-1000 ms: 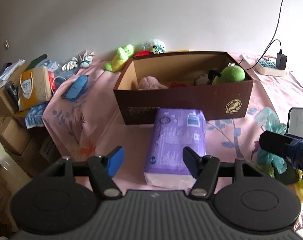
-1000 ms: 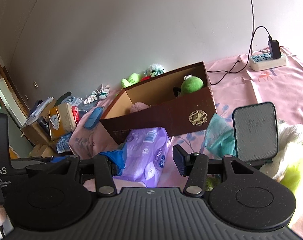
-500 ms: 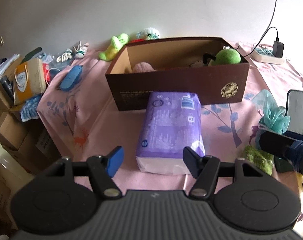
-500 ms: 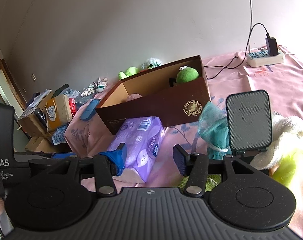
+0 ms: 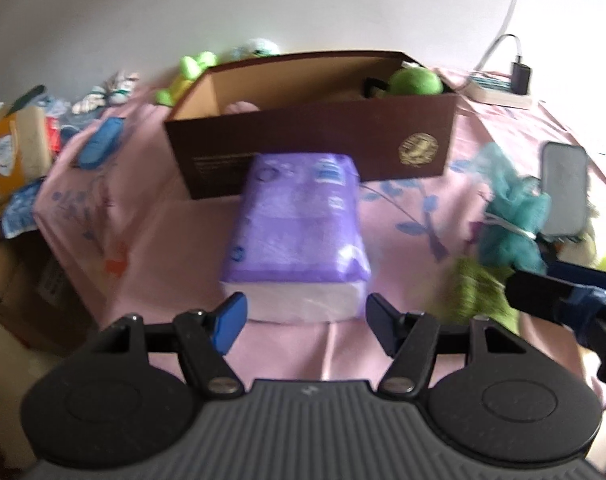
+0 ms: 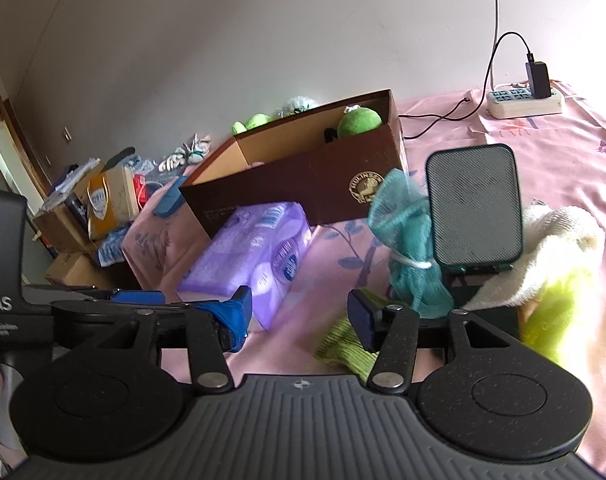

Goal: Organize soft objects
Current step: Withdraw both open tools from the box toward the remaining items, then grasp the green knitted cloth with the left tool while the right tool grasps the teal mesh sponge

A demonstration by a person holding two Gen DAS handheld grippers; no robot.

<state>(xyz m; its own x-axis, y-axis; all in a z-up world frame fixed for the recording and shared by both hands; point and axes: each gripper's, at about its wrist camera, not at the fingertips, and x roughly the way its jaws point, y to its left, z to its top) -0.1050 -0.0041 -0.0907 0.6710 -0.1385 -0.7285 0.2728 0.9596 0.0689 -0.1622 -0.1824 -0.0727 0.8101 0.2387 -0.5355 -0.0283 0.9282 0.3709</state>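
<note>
Pink floral cloth (image 5: pixel 403 184) is covering the surface on which everything is lying, with a pale wall behind it. Nearest the left-wrist camera, the left tool (image 5: pixel 303 314) is hovering with its jaws standing wide and nothing between them, and the purple tissue pack (image 5: pixel 299 236) is lying straight ahead of it, its white near end just beyond the fingertips. The pack's long axis is running away from this tool toward the brown box (image 5: pixel 315 140), so the jaws are lining up across its short width, a little wider than the pack; that looks like the grasp the coming move depends on. The right tool (image 6: pixel 299 312) is also holding nothing, its jaws apart; from its view the tissue pack (image 6: pixel 251 252) is sitting off to the left, closer to its left finger (image 6: pixel 239 316), so the left hand is judged the nearer and better placed. Just under the right tool's right finger, a green knitted cloth (image 6: pixel 343 348) is lying on the cloth, with a teal mesh sponge (image 6: pixel 407 248) and a dark stand (image 6: pixel 475 212) beyond it, and a cream towel (image 6: pixel 551 256) to the right. Farther back, the brown box is standing open, touching or almost touching the pack's far end, and already holding a green plush toy (image 5: pixel 417 80) at its right end. A power strip (image 6: pixel 523 100) is lying farthest back, by the wall.
</note>
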